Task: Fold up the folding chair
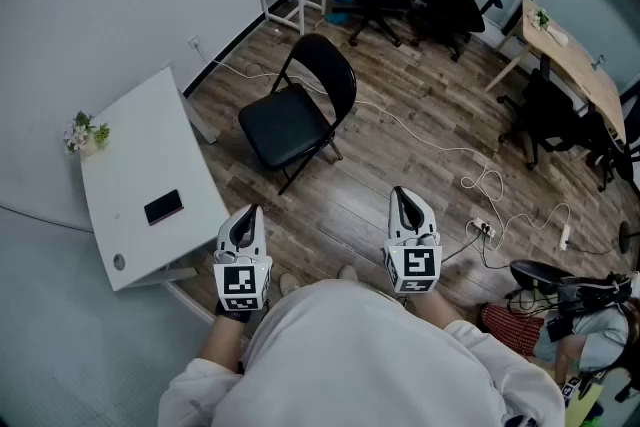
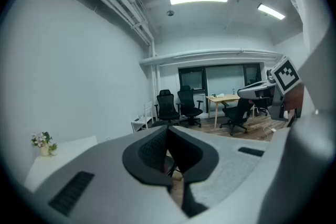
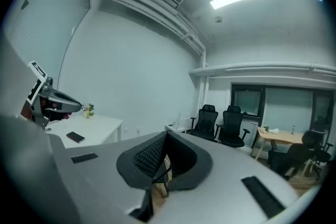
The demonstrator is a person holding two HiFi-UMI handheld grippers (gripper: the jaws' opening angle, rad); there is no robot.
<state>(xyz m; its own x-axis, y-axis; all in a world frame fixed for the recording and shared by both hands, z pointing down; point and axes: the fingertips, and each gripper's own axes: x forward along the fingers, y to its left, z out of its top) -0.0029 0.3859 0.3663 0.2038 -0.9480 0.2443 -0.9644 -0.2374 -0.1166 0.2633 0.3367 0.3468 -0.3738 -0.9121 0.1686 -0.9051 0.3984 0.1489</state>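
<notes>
Head view first: the folding chair stands open on the wooden floor, out ahead of both my grippers and well apart from them. It sits closer to the line of my left gripper than to my right gripper. Its backrest rises on the far right side and its seat faces down-left, toward the white surface just beside it. The chair's long axis runs upright. A dark phone lies on that surface and a small flower pot sits at its far corner. I hold both hands in front of my chest, side by side with a gap between them. Each gripper points forward and tips a little downward.

Left gripper view now: my jaws are together, pads meeting with nothing between them. They cover nearly all of the chair. The office chairs stand along the far wall, and my right gripper shows at the right edge, roughly level.

Right gripper view: these jaws are pressed together too, and empty. In the notch under the pads I catch thin dark legs of the folding chair, straight ahead and beyond the tips. My left gripper shows at the left edge, above the white surface.
</notes>
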